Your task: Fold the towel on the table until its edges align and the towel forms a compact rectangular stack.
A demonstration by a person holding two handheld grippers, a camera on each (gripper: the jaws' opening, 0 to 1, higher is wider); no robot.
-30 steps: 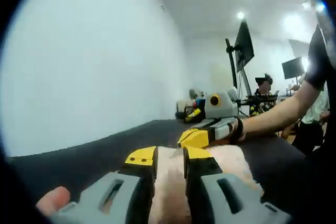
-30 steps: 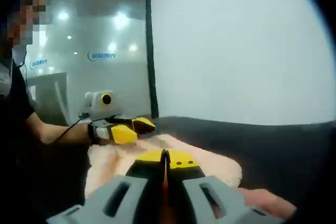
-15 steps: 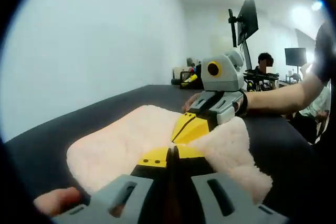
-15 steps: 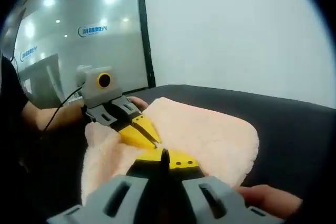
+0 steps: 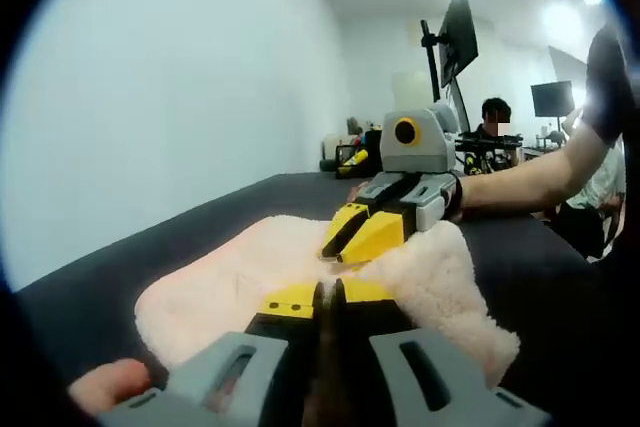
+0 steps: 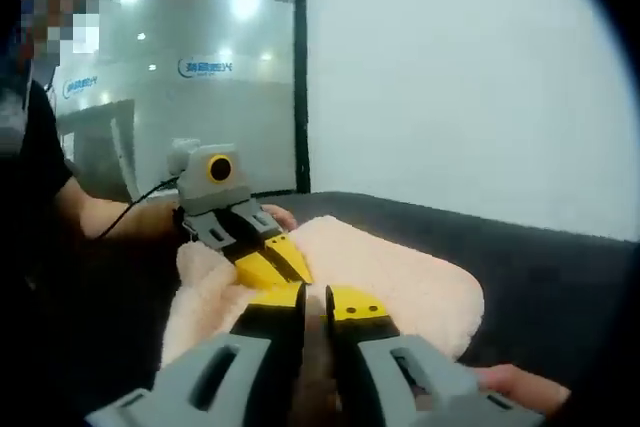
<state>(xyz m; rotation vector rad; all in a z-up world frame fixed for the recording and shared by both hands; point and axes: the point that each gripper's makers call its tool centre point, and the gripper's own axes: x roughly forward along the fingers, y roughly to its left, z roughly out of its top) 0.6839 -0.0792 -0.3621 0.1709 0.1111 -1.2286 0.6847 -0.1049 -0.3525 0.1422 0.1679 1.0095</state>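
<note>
hand-held grippers: 2 | left (image 5: pixel 328 292) closed, right (image 6: pixel 317 299) slightly parted | towel (image 5: pixel 230 272): 1, pink | table (image 5: pixel 150 252): 1

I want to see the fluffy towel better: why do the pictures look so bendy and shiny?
Left gripper view: fisheye bends the dark table; ceiling lights glare; the towel looks soft. Right gripper view: lights reflect on the glass wall.

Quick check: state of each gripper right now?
Left gripper: shut, over the fluffy pale pink towel; any pinch hidden.
Right gripper: slightly open, holding nothing.
</note>
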